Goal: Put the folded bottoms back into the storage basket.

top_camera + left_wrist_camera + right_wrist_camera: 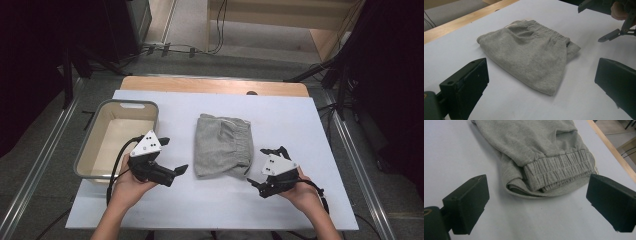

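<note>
Shorts (222, 145) of grey sweatshirt cloth lie folded flat at the middle of the white table (300, 130). We see a soft, slightly fuzzy knit, and a gathered elastic waistband (560, 168) along the edge at three o'clock, where the folded layers show one over another. A pale lining peeks out at the twelve o'clock corner.

At nine o'clock from the shorts we hold the left gripper (172, 157), its jaws spread wide, nothing between them, aimed at the cloth but apart from it. At four o'clock the right gripper (262, 167) is likewise wide and empty, near the waistband, not touching it.

Farther out at nine o'clock stands a grey bin (87, 150), just behind the left gripper.
</note>
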`<state>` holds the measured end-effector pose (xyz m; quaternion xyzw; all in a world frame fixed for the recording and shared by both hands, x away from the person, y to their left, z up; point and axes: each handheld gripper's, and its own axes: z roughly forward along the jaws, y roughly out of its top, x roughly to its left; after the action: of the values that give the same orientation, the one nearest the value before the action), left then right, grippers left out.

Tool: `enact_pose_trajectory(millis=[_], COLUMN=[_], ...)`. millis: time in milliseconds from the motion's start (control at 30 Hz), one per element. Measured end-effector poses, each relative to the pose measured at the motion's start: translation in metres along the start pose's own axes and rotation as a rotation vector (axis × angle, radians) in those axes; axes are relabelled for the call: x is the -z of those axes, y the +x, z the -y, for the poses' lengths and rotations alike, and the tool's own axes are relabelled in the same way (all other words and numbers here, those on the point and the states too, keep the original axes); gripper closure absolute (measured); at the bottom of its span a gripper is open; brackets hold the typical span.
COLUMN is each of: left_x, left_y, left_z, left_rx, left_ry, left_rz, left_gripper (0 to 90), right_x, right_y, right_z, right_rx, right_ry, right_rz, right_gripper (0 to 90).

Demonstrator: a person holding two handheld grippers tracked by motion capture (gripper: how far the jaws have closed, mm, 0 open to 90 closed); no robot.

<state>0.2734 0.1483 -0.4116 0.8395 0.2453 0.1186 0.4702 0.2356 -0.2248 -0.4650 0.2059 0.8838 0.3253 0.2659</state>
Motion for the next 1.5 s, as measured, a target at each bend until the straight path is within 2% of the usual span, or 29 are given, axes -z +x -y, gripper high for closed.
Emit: enact_pose_trajectory(millis=[933,1000,1033,1333,1467,1500], left_x=[-0.003,-0.003,-0.003,-0.005,-0.006,-0.005], left_y=[0.001,0.001,0.001,0.001,0.001,0.001], left_z=[0.001,0.001,0.002,0.003,0.003,0.003], left_rx=[0.004,0.004,0.005,0.01,0.01,0.011], left_ry=[0.008,0.008,0.008,0.013,0.015,0.015], left_rz=[0.004,0.005,0.006,0.008,0.008,0.008], left_gripper=[0.0,0.0,0.0,0.0,0.0,0.0], right_x=[-0.036,-0.037,-0.04,-0.048,-0.052,-0.054], right_y=[0.01,0.011,0.01,0.013,0.015,0.015], right_z=[0.002,0.002,0.003,0.004,0.005,0.006], right_rx=[0.038,0.037,0.045,0.049,0.064,0.072], right_ry=[0.07,0.07,0.068,0.074,0.09,0.09], right_rz=[-0.007,-0.007,-0.015,-0.018,-0.012,-0.024], right_gripper=[5.4,6.1,9.4,12.8,16.4,17.8])
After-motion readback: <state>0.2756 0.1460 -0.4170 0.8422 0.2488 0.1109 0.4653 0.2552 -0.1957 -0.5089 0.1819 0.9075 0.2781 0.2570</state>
